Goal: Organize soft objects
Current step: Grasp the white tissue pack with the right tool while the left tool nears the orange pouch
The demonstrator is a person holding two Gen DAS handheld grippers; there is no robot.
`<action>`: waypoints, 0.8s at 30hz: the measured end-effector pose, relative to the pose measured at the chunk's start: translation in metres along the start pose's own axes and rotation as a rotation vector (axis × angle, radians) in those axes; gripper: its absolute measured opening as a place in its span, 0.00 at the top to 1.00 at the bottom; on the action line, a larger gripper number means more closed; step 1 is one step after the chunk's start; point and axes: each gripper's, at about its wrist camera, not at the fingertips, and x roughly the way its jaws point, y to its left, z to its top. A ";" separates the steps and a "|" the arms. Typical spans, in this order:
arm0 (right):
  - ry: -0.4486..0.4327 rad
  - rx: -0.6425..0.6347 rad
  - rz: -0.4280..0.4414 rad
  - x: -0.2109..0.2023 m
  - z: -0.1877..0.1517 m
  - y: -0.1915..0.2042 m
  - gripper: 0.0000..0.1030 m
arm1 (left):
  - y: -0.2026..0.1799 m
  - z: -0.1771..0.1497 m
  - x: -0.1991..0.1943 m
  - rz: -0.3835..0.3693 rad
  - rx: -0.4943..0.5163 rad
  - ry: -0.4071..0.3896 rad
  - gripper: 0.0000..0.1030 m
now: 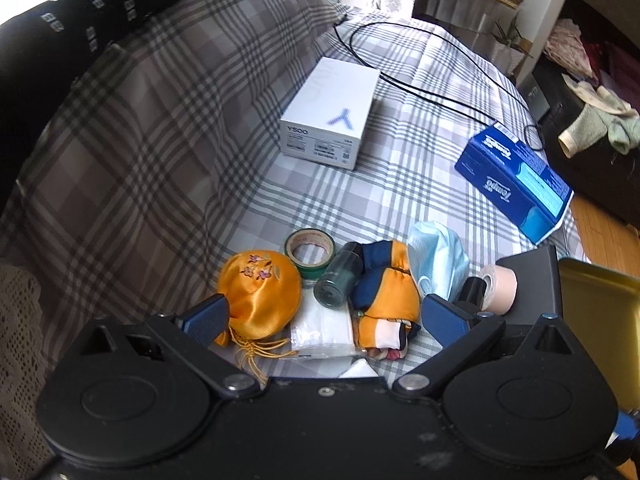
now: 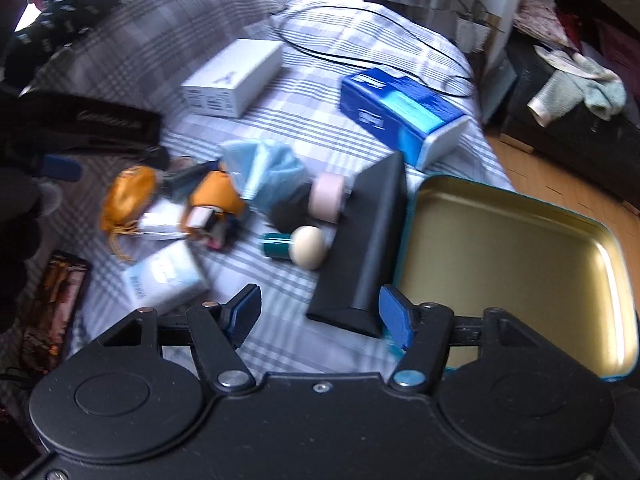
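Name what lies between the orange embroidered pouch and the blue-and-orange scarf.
In the left wrist view, a dark green bottle and a white plastic packet lie between the orange pouch and the scarf.

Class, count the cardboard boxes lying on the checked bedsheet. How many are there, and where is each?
2. The white box lies mid-sheet, near the grey cushion; the blue box lies at the sheet's right edge. Others may be hidden.
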 end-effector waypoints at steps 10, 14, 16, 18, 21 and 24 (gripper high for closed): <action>0.031 -0.082 0.142 0.037 -0.001 0.057 0.40 | 0.031 0.008 -0.019 0.041 -0.095 -0.078 0.00; 0.090 -0.049 0.195 0.060 -0.003 0.072 0.39 | 0.038 0.010 -0.027 0.042 -0.098 -0.103 0.00; 0.124 -0.003 0.227 0.069 -0.003 0.076 0.39 | 0.040 0.010 -0.029 0.023 -0.104 -0.103 0.00; 0.149 0.035 0.248 0.077 -0.004 0.080 0.38 | 0.041 0.010 -0.029 0.011 -0.111 -0.097 0.00; 0.168 0.059 0.252 0.086 -0.004 0.088 0.36 | 0.043 0.010 -0.030 0.007 -0.123 -0.097 0.00; 0.175 0.110 0.242 0.093 -0.002 0.091 0.35 | 0.045 0.010 -0.034 0.009 -0.125 -0.106 0.00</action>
